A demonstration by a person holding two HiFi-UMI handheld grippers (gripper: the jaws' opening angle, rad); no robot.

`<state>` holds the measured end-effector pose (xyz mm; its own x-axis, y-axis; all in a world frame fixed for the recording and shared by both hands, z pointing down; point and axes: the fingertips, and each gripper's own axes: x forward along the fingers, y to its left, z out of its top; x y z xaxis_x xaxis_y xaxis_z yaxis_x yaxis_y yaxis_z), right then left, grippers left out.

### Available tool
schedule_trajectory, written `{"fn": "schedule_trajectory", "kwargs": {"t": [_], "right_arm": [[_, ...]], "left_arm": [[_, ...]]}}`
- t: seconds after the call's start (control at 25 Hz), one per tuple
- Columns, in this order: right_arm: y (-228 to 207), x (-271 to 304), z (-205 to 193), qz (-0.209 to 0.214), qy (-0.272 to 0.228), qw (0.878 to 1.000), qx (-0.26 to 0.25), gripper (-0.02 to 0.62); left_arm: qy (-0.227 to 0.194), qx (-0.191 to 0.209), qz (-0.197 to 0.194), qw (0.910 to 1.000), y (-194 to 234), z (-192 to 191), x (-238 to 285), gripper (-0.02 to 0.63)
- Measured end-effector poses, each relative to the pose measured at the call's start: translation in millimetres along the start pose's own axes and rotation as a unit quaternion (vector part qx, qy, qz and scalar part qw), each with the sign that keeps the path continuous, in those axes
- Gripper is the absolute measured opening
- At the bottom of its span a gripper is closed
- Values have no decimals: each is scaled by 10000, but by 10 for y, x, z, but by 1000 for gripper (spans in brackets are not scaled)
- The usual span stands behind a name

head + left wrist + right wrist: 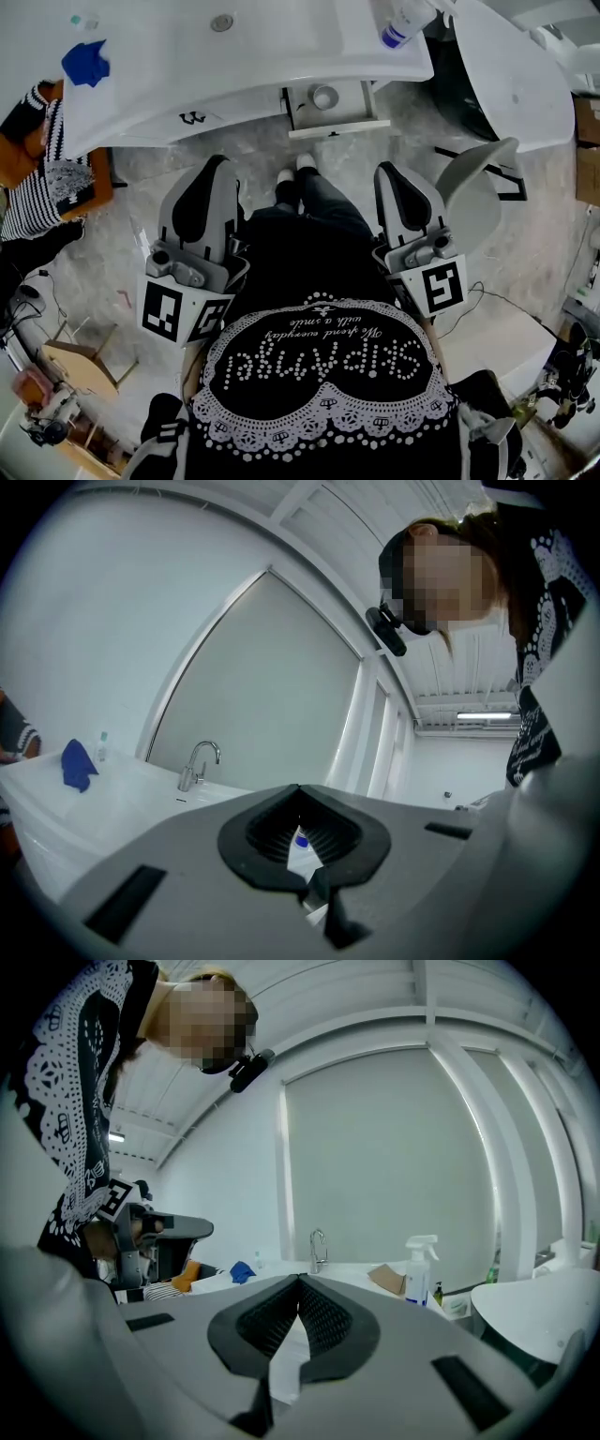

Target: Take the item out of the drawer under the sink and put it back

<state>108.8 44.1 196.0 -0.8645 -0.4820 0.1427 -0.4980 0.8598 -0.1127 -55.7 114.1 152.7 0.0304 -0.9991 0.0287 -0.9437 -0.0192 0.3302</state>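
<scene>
The left gripper (298,791) is closed. Its two jaws meet at the tips and nothing is between them. The right gripper (300,1282) is closed too, and it holds nothing. In the head view the person holds both grippers close to the body, the left one (214,176) and the right one (394,180), side by side and pointing at the sink counter (281,52). Under the counter a small drawer (339,124) is pulled open. A small round thing (325,97) lies inside it, well apart from both grippers. A tap (199,764) stands on the counter. A blue cloth (86,64) lies at its left end. A spray bottle (403,21) stands at its right end.
</scene>
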Motion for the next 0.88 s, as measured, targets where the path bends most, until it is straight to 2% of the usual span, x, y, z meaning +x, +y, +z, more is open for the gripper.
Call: {"fn": "schedule_trajectory", "kwargs": {"t": [0.32,0.56,0.72,0.88], "right_arm": [[79,13,-91,-24,81,9997,-218,18],[169,79,-66,285,51,9994,-199,18],[189,114,-11,465,117,9985,-259,18],[153,80,23,441,158,9983,-350,20]], "left_arm": [[28,289,32,9996,37,28,-4,5],[57,471,243,9986,113,57,-77,5],[161,429,298,9985,153,25,-129,5],[176,362,293,9988,223,13,-186,5]]}}
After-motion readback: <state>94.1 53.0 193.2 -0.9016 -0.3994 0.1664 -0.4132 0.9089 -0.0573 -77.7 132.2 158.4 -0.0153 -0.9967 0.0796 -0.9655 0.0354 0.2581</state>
